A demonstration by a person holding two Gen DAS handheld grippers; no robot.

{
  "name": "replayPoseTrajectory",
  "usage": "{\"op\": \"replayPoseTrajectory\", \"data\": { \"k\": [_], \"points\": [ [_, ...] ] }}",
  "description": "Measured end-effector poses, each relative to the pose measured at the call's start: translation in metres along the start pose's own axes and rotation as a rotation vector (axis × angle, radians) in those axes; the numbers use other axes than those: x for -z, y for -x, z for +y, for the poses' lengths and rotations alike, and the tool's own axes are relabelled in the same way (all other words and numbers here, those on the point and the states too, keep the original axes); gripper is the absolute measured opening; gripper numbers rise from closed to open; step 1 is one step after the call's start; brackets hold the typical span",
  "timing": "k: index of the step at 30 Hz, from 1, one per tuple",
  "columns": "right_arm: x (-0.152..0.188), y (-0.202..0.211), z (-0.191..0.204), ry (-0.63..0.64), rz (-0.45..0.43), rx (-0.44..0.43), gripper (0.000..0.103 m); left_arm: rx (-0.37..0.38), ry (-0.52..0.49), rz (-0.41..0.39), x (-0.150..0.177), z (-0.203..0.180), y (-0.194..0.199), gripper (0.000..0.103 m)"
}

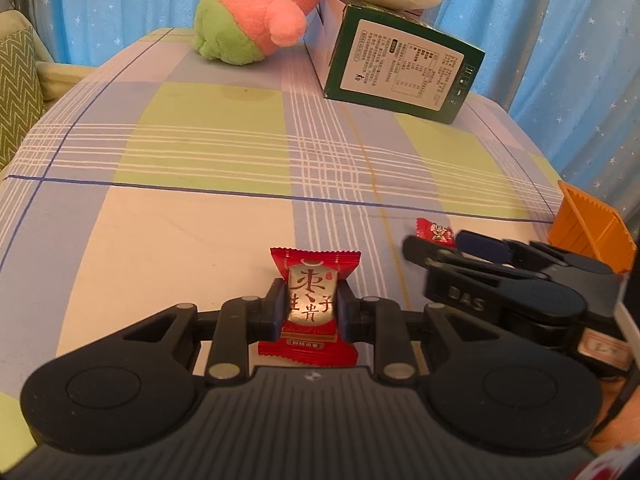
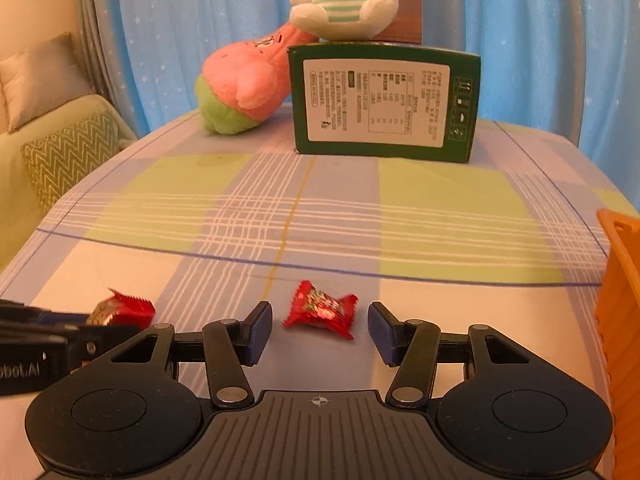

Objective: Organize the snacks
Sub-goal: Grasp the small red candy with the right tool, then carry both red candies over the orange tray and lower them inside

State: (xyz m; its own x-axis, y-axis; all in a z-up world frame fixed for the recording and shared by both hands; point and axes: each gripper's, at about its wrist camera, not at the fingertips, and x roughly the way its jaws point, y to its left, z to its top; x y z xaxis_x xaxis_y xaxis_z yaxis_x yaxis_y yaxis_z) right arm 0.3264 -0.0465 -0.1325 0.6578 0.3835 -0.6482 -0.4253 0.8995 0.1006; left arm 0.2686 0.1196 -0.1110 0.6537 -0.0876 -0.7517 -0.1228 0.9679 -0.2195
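Left claw (image 1: 308,312): pinching 1 red sweet packet (image 1: 310,304) with a silver label between its 2 blue pads, packet upright, held just above the bench, at the near edge.
Right claw (image 2: 320,330): spread, nothing between the pads; it hovers over the near part of the bench with a small red sweet just beyond the fingertips. In the left wrist view it shows to the right of the left claw.
Small red sweet (image 2: 320,312): lying flat on the bench cloth, twisted ends out to left and right, near the middle, touching neither pad.
Bench (image 2: 440,216): covered with a checked cloth in green, lilac and cream.
Orange basket (image 2: 620,280): at the right edge of the bench, only its ribbed wall in view.
Green box (image 2: 384,106): standing at the far side, white printed label facing near.
Pink and green plush (image 2: 244,88): far left of the box, leaning against it.
White striped plush (image 2: 344,0): sitting on top of the box.
Curtain (image 2: 540,40): blue with small stars, behind everything.
Sofa cushion (image 2: 64,160): green zigzag, far left, off the bench.
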Motion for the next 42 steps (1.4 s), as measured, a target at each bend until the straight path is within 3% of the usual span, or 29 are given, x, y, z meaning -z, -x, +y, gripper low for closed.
{"op": "replayPoseTrajectory", "data": {
  "k": [2, 3, 4, 8, 22, 42],
  "points": [
    [0.0, -0.003, 0.003, 0.012, -0.006, 0.013, 0.054, 0.006, -0.001, 0.003, 0.0, 0.0, 0.0, 0.023],
    [-0.001, -0.004, 0.004, 0.012, -0.006, 0.016, 0.048, 0.009, 0.0, 0.002, 0.0, -0.001, 0.0, 0.023],
    [-0.001, -0.004, 0.004, 0.018, -0.007, 0.028, 0.035, 0.01, 0.0, 0.001, 0.0, -0.001, 0.0, 0.023],
    [0.001, 0.001, 0.005, 0.032, 0.001, 0.041, 0.025, 0.014, -0.001, 0.0, 0.001, -0.001, 0.001, 0.023],
    [0.02, 0.084, -0.008, -0.049, -0.005, 0.072, 0.024, 0.087, -0.001, -0.006, 0.01, -0.023, 0.026, 0.023],
    [0.048, 0.237, -0.012, -0.123, -0.029, 0.137, 0.024, 0.119, 0.013, -0.044, 0.067, -0.079, 0.151, 0.023]
  ]
}}
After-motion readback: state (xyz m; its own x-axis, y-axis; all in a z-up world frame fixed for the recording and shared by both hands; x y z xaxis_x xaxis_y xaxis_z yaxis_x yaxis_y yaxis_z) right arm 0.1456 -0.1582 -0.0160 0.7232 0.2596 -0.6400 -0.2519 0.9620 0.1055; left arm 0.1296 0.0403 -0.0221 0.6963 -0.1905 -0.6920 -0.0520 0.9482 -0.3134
